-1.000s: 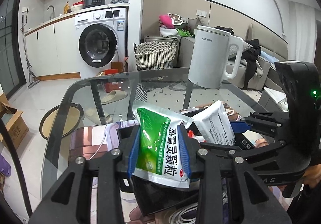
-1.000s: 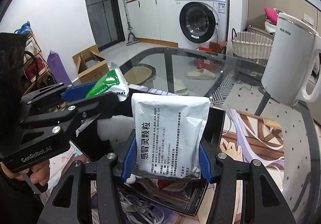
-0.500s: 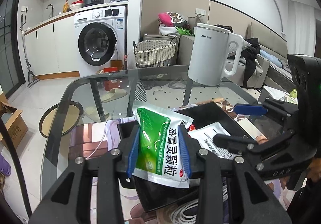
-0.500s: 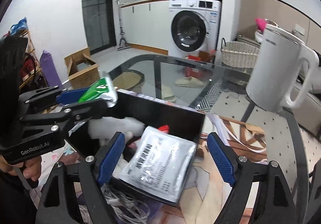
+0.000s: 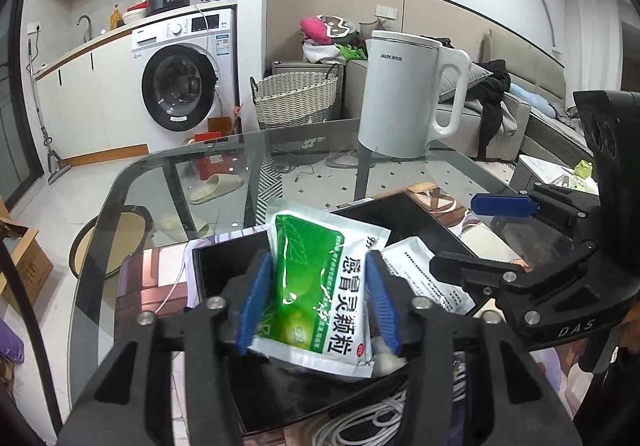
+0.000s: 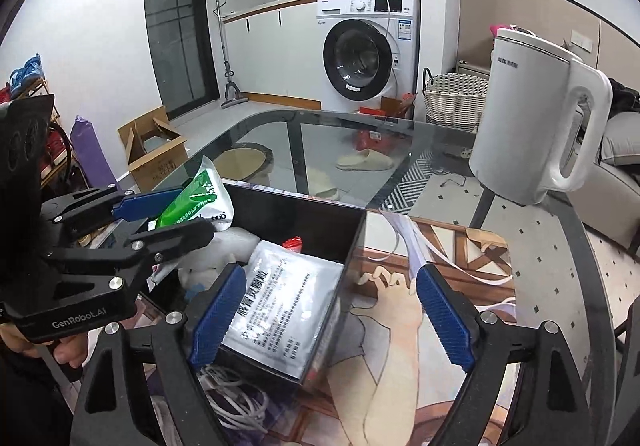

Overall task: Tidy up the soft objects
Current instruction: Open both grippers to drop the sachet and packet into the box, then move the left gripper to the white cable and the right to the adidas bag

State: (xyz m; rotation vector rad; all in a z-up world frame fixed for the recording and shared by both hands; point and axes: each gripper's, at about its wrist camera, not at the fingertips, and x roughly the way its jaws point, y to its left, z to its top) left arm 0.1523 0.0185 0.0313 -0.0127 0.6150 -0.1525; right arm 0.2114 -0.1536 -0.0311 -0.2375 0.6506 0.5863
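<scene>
My left gripper [image 5: 318, 306] is shut on a green and white medicine sachet [image 5: 320, 286], held just above a black open box [image 5: 216, 266]. The sachet also shows in the right wrist view [image 6: 196, 202], with the left gripper [image 6: 160, 222] beside it. My right gripper [image 6: 328, 318] is open and empty over the box's right wall [image 6: 352, 246]. A silver-white sachet [image 6: 280, 302] lies inside the box; it also shows in the left wrist view [image 5: 424, 278]. White soft packing [image 6: 228, 246] lies in the box too.
A white electric kettle [image 5: 404, 94] [image 6: 536, 122] stands on the glass table [image 5: 240, 158] behind the box. A printed mat [image 6: 432, 326] lies under the box. White cable [image 6: 232, 394] is coiled at the box's near side.
My right gripper opened and let go of the silver-white sachet, which dropped into the box, then drew back to the right. My left gripper still holds the green sachet.
</scene>
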